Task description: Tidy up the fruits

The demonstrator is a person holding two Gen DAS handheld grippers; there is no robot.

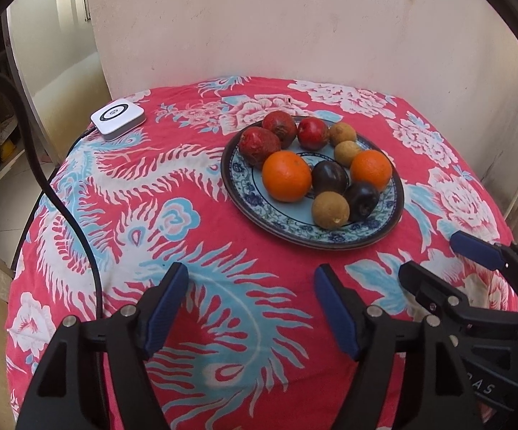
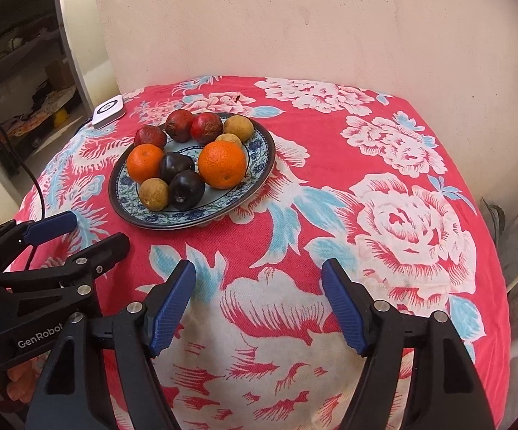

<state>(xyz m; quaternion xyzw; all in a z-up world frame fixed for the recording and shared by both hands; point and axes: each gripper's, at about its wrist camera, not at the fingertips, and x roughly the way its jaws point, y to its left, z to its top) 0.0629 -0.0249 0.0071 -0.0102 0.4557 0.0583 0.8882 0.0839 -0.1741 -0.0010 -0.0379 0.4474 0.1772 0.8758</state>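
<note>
Blue-padded fingers [image 1: 166, 308] of the left gripper [image 1: 252, 308] stand wide apart with only the red floral tablecloth [image 1: 123, 193] between them. Just to their right the right gripper [image 1: 441, 261] hovers over the cloth, its own fingers [image 2: 345, 308] also spread and gripping nothing; in its own camera the right gripper [image 2: 259, 308] shows bare cloth in the gap.

Ahead of both pairs of fingers, well apart from them, sits a blue-patterned plate [image 1: 287, 220] with all the fruit on it. Nearest the left fingers lie a brown round fruit [image 1: 330, 210] and a dark plum [image 1: 362, 197], touching. Beyond them are a large orange [image 1: 287, 176], a second dark plum [image 1: 330, 178] and a second orange [image 1: 371, 170]. Along the far rim stand three red fruits [image 1: 259, 145] in a row, with two more brown fruits [image 1: 343, 133] to their right.

Far ahead and left of the left fingers, a white square device [image 1: 118, 116] rests near the cloth's edge, with a black cable [image 1: 62, 208] running from it down the left side.
</note>
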